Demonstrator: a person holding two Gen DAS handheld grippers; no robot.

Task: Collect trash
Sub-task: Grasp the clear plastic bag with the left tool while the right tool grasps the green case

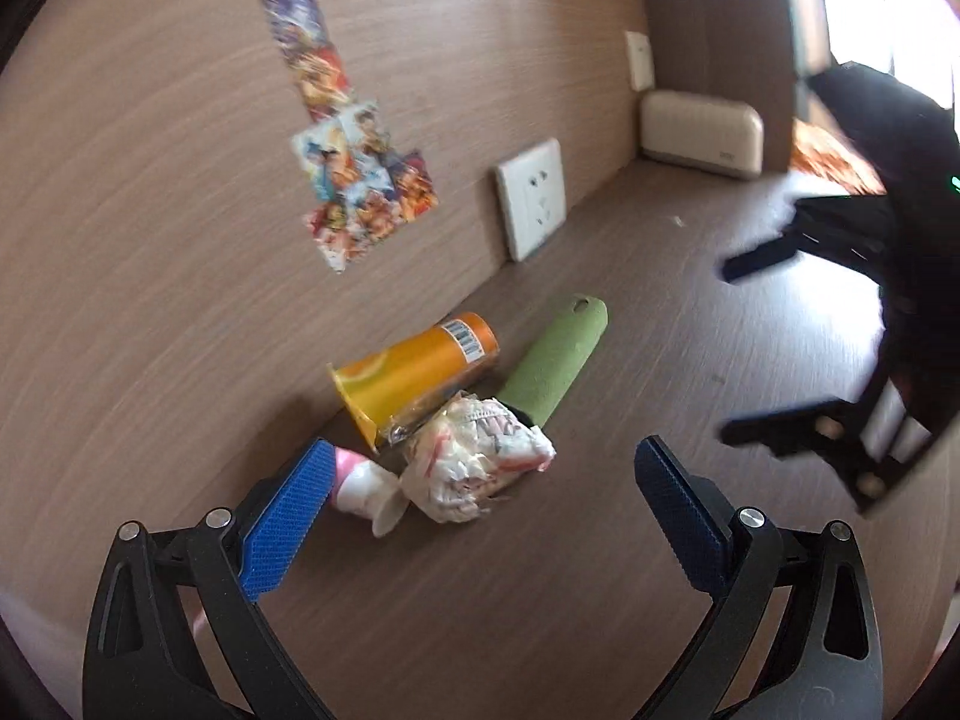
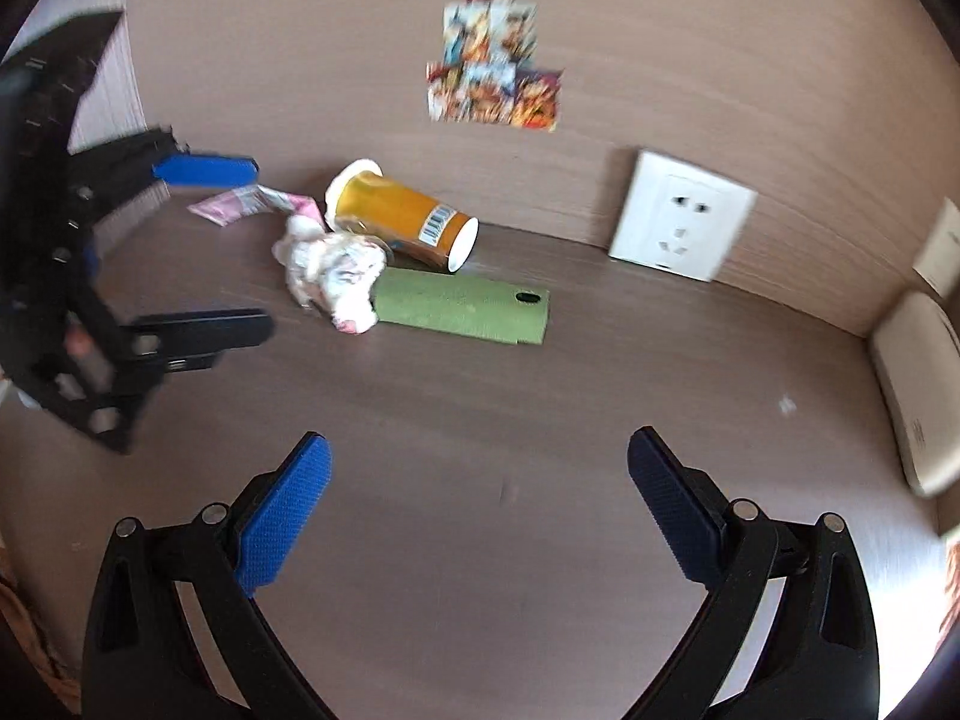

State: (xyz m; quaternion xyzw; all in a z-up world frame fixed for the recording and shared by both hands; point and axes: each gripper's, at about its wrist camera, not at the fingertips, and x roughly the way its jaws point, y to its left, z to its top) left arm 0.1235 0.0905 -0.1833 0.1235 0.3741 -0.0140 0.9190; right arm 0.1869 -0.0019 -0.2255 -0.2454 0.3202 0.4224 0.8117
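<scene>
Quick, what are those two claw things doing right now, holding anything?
Left hand-held gripper: open, holding nothing, near the crumpled wrapper.
Right hand-held gripper: open, holding nothing.

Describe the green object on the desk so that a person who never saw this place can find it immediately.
Start at the white wall socket on the wood-grain back wall, then look down to the small pile of trash on the brown desk in front of it. The green sleeve lies flat beside the tipped orange cup, one end touching the crumpled white wrapper. It alone is flat, matte green, with a small oval hole near one end.
</scene>
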